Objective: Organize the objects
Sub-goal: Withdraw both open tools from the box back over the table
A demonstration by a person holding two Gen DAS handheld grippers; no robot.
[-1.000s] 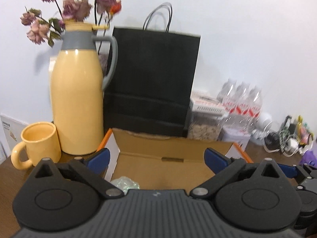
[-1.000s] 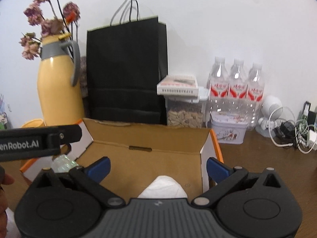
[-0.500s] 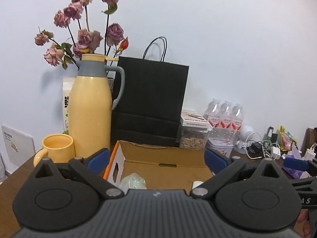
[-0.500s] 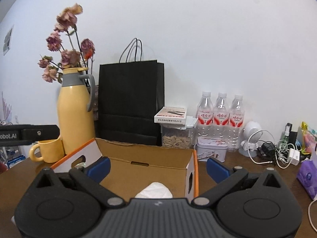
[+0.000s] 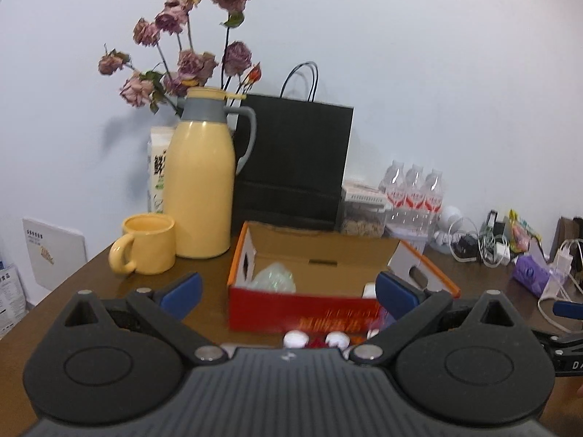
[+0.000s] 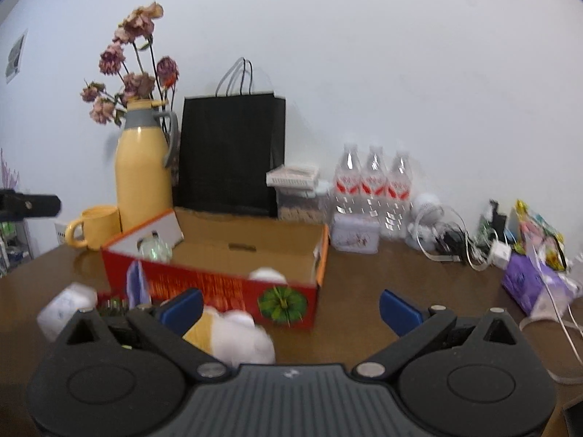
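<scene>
Left wrist view: the left gripper hangs with jaws wide and empty before the open red cardboard box on the brown worktop; a tall yellow thermos jug and yellow mug stand left of it.

Right wrist view: the right gripper likewise has wide, empty jaws; a white-and-yellow plush toy lies between it and the box, a black paper bag behind.

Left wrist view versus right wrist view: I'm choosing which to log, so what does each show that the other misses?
Only the left wrist view shows the white carton behind the yellow flask and small white caps before the box.

Only the right shows the box's green emblem, a white and yellow soft item and a tin.

Both show the open cardboard box, yellow mug, black bag, water bottles, and open grippers: left gripper, right gripper.
</scene>
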